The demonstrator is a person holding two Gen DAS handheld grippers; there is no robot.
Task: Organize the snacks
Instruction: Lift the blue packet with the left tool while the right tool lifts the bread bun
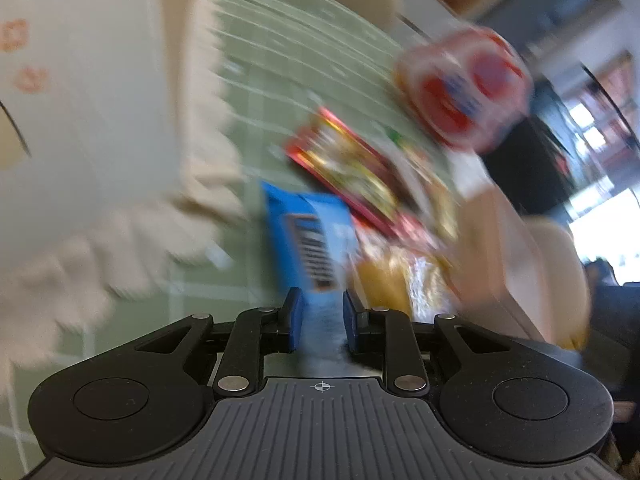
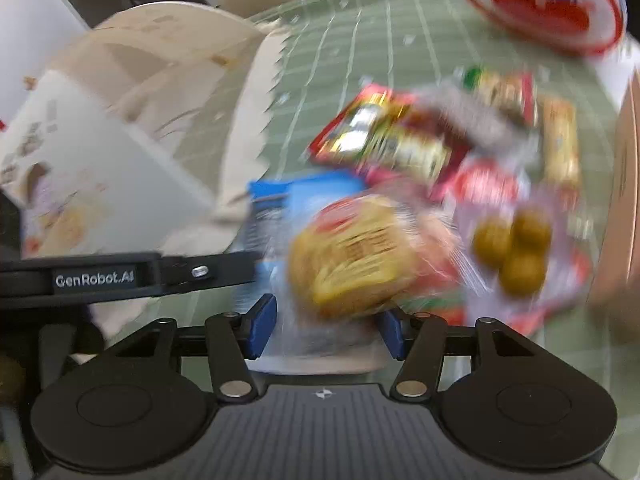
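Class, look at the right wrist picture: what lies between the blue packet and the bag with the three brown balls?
The yellow-and-red wrapped snack lies between the blue packet and the ball bag, seen in the right wrist view.

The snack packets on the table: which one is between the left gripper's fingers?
The blue packet, with a barcode. It alone reaches between the left gripper fingers; the others are red or yellow.

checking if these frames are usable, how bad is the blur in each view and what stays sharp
Left wrist view: heavy motion smear on the blue packet, the red packet and the cream basket; only the left claw is crisp. Right wrist view: the yellow snack bag is streaked and unreadable, while the right claw stays sharp; fisheye curves the mat's grid.
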